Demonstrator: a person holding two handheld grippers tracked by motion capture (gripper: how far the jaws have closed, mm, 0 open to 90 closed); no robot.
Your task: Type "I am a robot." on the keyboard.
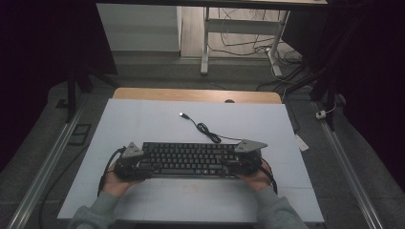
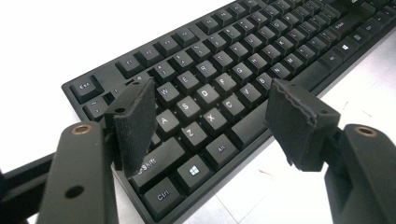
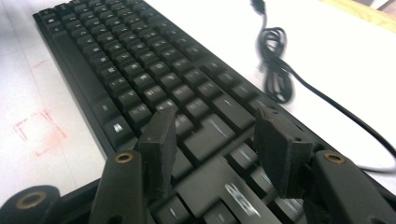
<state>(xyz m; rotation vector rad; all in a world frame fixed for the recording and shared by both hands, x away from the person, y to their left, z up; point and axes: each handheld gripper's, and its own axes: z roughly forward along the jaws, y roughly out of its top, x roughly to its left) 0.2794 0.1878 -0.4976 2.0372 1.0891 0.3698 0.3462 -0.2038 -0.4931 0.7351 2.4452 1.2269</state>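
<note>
bare mat point(image 1: 143, 119) beyond keyboard point(image 1: 186, 160)

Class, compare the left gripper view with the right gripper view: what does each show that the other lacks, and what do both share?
The left gripper view alone gives readable lettered keys, with Ctrl, Shift and Alt at the near corner, and the left gripper open above them. The right gripper view alone gives the coiled black cable on the white mat, a faint red square mark and the blurred logo corner, under the open right gripper. Both share the black keyboard lying on the white mat.

Keyboard point(image 1: 188, 159) on table point(image 1: 143, 119), cable point(image 1: 205, 128) behind
</note>
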